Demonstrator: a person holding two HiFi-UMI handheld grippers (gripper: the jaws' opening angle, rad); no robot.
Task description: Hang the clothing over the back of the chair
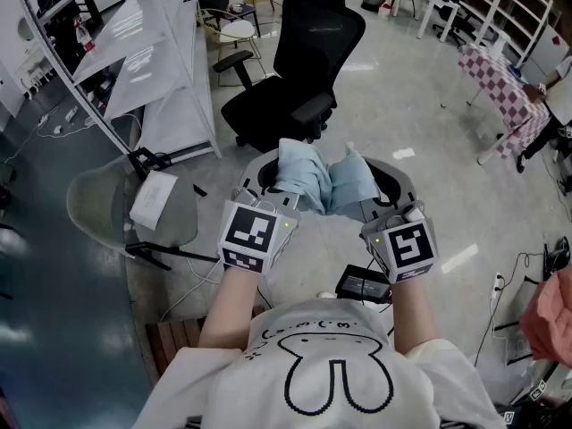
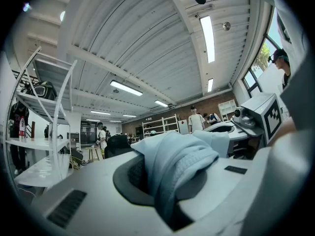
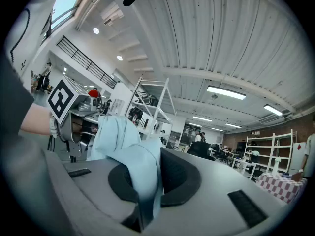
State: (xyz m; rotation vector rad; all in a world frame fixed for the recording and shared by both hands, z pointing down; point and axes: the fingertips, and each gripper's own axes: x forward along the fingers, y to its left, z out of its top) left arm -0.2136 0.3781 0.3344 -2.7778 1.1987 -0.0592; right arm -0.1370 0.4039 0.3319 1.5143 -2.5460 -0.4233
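A light blue garment [image 1: 317, 181] is bunched up in the air between my two grippers, just in front of my chest. My left gripper [image 1: 279, 186] is shut on one end of it, and the folded cloth [image 2: 172, 166] fills the gap between its jaws [image 2: 170, 200]. My right gripper [image 1: 365, 193] is shut on the other end, where a fold of cloth [image 3: 133, 166] is pinched between its jaws [image 3: 142, 203]. Both grippers point level. A black office chair [image 1: 304, 61] with a high back stands a few steps ahead, its back turned away from me.
A white metal rack [image 1: 134, 61] leans at the left, with a pale shell chair [image 1: 116, 208] below it. A black box with cables [image 1: 362, 284] lies on the floor by my feet. A checkered table [image 1: 500, 79] stands at the right.
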